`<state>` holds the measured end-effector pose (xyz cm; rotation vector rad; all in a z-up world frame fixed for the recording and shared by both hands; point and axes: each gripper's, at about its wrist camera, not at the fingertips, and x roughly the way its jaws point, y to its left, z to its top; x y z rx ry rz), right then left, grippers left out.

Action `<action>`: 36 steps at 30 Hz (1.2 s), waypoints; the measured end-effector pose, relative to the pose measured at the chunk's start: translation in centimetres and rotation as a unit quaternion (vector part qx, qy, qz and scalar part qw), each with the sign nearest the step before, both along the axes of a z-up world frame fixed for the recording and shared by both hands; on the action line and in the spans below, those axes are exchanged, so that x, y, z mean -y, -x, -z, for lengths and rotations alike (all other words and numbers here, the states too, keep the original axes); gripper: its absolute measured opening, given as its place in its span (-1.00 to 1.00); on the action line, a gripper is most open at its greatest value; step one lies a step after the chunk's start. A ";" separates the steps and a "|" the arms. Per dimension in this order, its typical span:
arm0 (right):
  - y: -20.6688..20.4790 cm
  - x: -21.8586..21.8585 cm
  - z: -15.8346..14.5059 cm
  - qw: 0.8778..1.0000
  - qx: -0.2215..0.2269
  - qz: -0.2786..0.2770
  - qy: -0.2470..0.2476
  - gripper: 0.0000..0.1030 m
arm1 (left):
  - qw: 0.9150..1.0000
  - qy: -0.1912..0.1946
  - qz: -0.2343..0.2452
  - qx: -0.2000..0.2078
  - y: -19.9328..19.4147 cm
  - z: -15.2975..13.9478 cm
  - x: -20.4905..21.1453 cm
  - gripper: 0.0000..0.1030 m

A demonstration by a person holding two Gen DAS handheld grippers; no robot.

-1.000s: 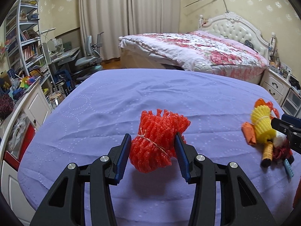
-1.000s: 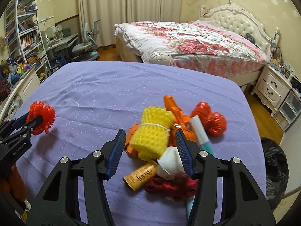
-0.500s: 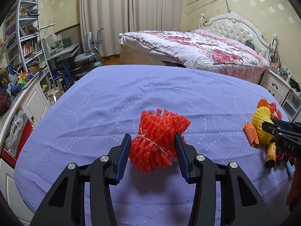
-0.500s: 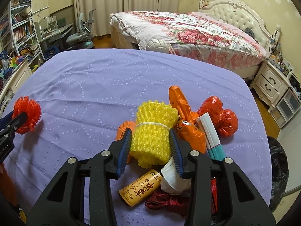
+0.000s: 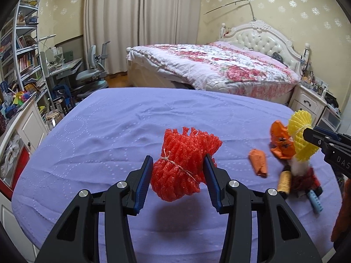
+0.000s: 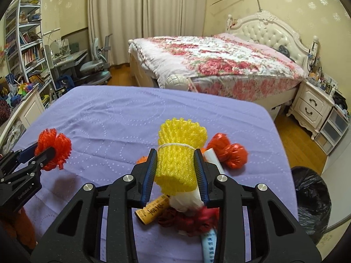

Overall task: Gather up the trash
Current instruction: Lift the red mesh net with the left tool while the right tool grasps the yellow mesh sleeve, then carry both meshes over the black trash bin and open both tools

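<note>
A red foam net (image 5: 184,164) tied with string hangs above the purple cloth-covered table (image 5: 131,120), and my left gripper (image 5: 178,161) is shut on it. My right gripper (image 6: 175,153) grips a yellow foam net (image 6: 179,151) bound with white string; its jaws are closing, the pads press its sides, and the net is lifted above the trash pile. The left wrist view shows that yellow net (image 5: 300,129) at the right. The red net (image 6: 54,146) appears at the left of the right wrist view.
Under the yellow net lie a brown bottle (image 6: 153,208), white crumpled paper (image 6: 186,199), a dark red tangle (image 6: 190,219), a blue tube (image 6: 210,243) and a red bag (image 6: 230,153). An orange wrapper (image 5: 258,162) lies apart. A black-lined bin (image 6: 311,201) stands right of the table.
My right gripper's jaws closed onto the yellow foam net and raised it off the pile. My left gripper rose a little, still holding the red net.
</note>
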<state>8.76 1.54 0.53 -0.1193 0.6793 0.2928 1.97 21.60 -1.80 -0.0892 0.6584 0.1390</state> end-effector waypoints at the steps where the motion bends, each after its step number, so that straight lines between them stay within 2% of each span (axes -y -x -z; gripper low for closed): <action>1: 0.3 0.6 -0.3 1.000 0.004 0.003 -0.002 -0.35 | 1.000 0.001 0.006 0.004 0.1 -0.2 0.6 -0.10; 9: 1.5 6.4 -1.6 0.999 0.024 0.047 -0.009 -0.35 | 0.998 0.014 0.061 0.028 -0.1 -1.9 6.4 -0.10; 17: 1.8 13.9 -1.4 0.992 0.032 0.119 -0.016 -0.35 | 0.991 0.023 0.130 0.034 -1.0 -2.5 13.5 -0.10; 26: 2.1 21.8 0.5 0.979 0.037 0.197 -0.018 -0.35 | 0.979 0.015 0.202 0.034 -2.8 -2.2 21.6 -0.10; 36: 0.9 27.8 3.2 0.966 0.026 0.257 -0.016 -0.34 | 0.964 0.000 0.265 0.023 -5.2 -0.5 30.0 -0.09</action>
